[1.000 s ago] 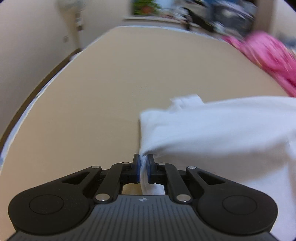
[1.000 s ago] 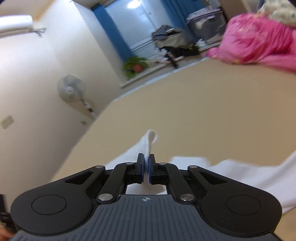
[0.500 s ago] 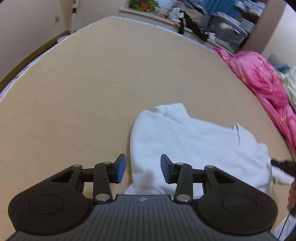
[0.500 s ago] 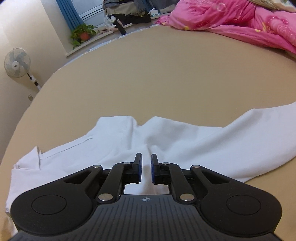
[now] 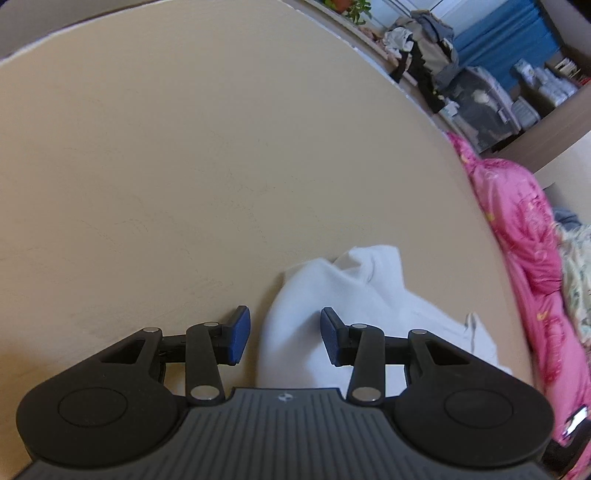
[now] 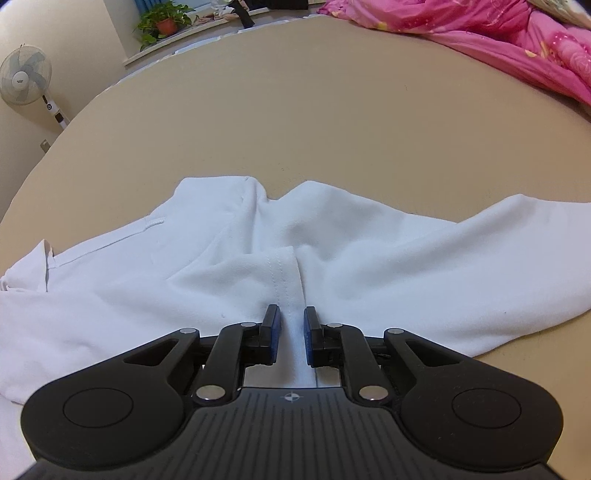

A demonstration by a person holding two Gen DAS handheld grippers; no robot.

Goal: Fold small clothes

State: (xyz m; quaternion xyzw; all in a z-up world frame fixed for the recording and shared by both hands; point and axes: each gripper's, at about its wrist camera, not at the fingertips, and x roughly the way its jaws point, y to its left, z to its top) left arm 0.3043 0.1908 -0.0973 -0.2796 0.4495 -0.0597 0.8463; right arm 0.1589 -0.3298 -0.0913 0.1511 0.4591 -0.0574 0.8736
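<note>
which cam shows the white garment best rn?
Right wrist: the white garment spreads across the tan surface, stitched hem between the open right claw. Left wrist shows only one bunched end, partly hidden behind the open left claw.

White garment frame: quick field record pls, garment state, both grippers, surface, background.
garment: white garment, lying spread and rumpled on the surface, stitched hem strip running toward the right gripper
left gripper: left gripper, fingers wide apart, garment edge between them, not clamped
right gripper: right gripper, fingers narrowly apart, hem strip between, not pinched
surface: tan bed surface
background: pink quilt, standing fan, potted plant
</note>
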